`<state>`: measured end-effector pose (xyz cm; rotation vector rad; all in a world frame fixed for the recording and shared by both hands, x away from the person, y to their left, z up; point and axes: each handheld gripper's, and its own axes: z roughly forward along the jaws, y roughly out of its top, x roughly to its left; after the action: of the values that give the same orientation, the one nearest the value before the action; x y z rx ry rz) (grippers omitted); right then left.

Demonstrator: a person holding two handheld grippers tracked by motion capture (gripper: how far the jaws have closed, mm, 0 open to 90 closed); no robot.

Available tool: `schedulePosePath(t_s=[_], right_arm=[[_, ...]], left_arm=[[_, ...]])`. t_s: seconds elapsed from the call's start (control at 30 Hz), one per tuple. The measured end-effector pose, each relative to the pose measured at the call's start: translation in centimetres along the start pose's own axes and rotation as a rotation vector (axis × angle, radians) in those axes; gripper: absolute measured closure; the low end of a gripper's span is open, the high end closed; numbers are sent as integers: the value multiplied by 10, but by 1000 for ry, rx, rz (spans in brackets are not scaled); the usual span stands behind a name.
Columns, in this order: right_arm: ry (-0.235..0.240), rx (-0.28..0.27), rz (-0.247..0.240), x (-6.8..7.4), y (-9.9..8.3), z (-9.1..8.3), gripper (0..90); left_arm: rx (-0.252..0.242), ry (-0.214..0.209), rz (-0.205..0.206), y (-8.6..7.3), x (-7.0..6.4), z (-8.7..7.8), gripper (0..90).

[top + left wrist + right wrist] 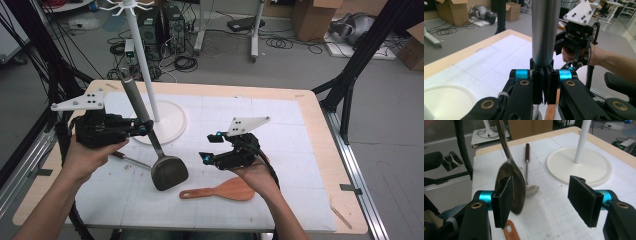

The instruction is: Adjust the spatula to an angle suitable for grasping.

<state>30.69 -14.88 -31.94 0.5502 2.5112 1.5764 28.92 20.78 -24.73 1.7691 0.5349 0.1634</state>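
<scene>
Above the mat's left half | left gripper point(145, 128) clamps steel spatula point(169, 171) by its handle, blade hanging low | right gripper point(212, 147) wide open nearby | keep grip firm, lift steadily toward white stand point(142, 60)

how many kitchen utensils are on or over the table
3: the metal spatula held by the left gripper, head touching the mat; the wooden spatula lying under the right hand; a small ladle lying beside the white stand base.

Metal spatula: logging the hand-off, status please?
Left gripper shut on metal spatula handle, blade low over mat. Right gripper open, apart. Wooden spatula lies close below.
</scene>
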Motion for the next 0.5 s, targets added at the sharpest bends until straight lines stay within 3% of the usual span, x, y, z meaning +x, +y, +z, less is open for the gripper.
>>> schedulePosePath(t_s=[0.5], right_arm=[[-68, 8, 26, -8, -14, -20, 320]], left_arm=[[-35, 41, 1, 2, 6, -28, 871]])
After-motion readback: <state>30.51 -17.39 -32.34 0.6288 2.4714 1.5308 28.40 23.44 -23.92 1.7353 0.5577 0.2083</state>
